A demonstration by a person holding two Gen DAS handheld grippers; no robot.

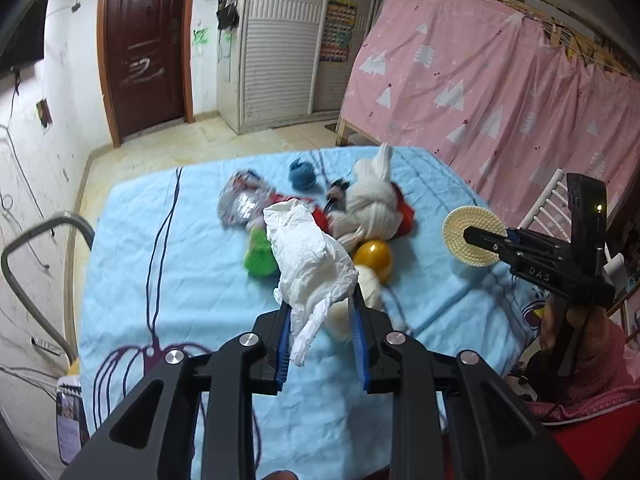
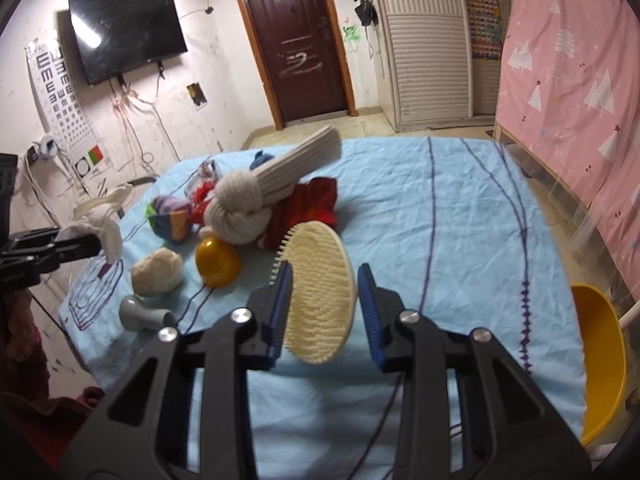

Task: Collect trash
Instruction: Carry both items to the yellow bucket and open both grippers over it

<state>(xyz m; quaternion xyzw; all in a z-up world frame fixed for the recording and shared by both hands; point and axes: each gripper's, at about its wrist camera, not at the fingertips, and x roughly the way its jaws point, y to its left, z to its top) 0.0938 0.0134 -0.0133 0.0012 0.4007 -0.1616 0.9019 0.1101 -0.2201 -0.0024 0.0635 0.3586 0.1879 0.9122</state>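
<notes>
Blue sheet (image 1: 180,280) clutter blurs behind left claw's (image 1: 320,320) crumpled tissue (image 1: 308,256).

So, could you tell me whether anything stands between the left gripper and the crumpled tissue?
Nothing does: the left gripper is shut on the tissue, above the blue sheet. No bin is clearly visible, so the onward path cannot be judged.
</notes>
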